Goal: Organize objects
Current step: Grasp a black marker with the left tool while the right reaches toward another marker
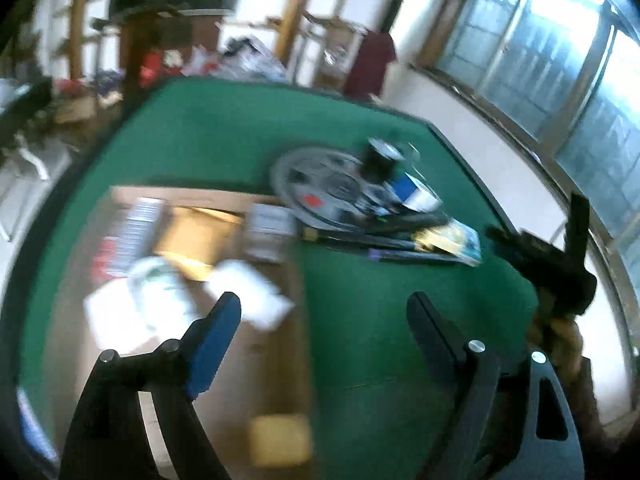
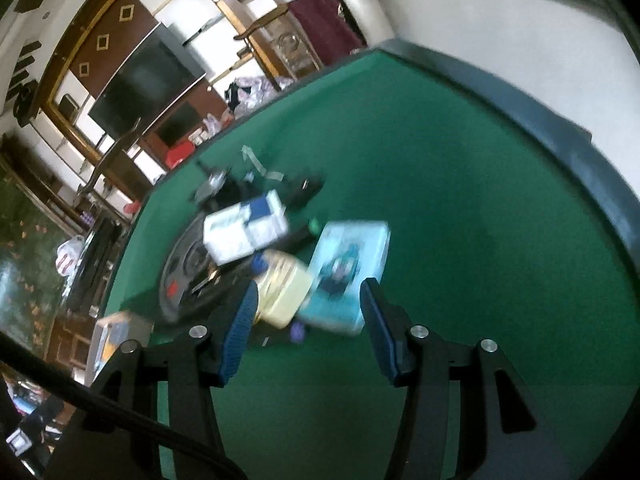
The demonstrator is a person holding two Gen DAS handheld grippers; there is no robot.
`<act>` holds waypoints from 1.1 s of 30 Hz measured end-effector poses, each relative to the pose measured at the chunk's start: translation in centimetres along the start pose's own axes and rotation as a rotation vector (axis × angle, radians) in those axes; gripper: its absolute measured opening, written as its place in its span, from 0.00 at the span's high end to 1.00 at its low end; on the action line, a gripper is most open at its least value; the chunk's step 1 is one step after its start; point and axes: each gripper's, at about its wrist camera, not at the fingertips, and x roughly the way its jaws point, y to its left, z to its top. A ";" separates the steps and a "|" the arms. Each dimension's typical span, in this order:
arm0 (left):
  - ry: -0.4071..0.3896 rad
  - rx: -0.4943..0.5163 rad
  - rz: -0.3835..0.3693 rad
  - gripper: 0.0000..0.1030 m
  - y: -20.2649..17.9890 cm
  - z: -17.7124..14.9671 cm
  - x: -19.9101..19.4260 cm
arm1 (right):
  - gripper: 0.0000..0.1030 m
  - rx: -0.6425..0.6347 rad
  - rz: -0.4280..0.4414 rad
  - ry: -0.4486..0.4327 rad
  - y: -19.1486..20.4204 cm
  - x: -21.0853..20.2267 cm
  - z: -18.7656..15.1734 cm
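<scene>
I am hovering both empty, open grippers, left and right, near the flat brown cardboard box, probably reaching next for the pale blue packet.

Ahead of the right gripper, whose pads are blue on black fingers, lies a pale yellow box beside a light turquoise box with a dark picture, blurred. Beyond them sits a white-and-navy carton. The table cover is plain green. Below the left gripper, a brown cardboard box.
</scene>
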 end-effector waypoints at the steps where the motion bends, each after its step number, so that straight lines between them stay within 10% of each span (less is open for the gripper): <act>1: 0.018 0.024 0.004 0.22 -1.1 0.5 1.4 | 0.50 -0.005 -0.006 -0.006 -0.1 0.1 0.3; 13: 0.188 0.258 0.205 0.22 -7.0 7.1 16.7 | 0.50 0.045 0.042 0.010 -3.0 0.4 1.1; 17: 0.286 0.117 0.101 0.21 -5.1 7.5 18.5 | 0.43 0.075 0.062 0.019 -3.4 0.5 1.3; 33: 0.397 0.273 -0.086 0.21 -10.4 -1.4 13.5 | 0.43 0.078 0.056 0.088 -3.3 1.8 0.5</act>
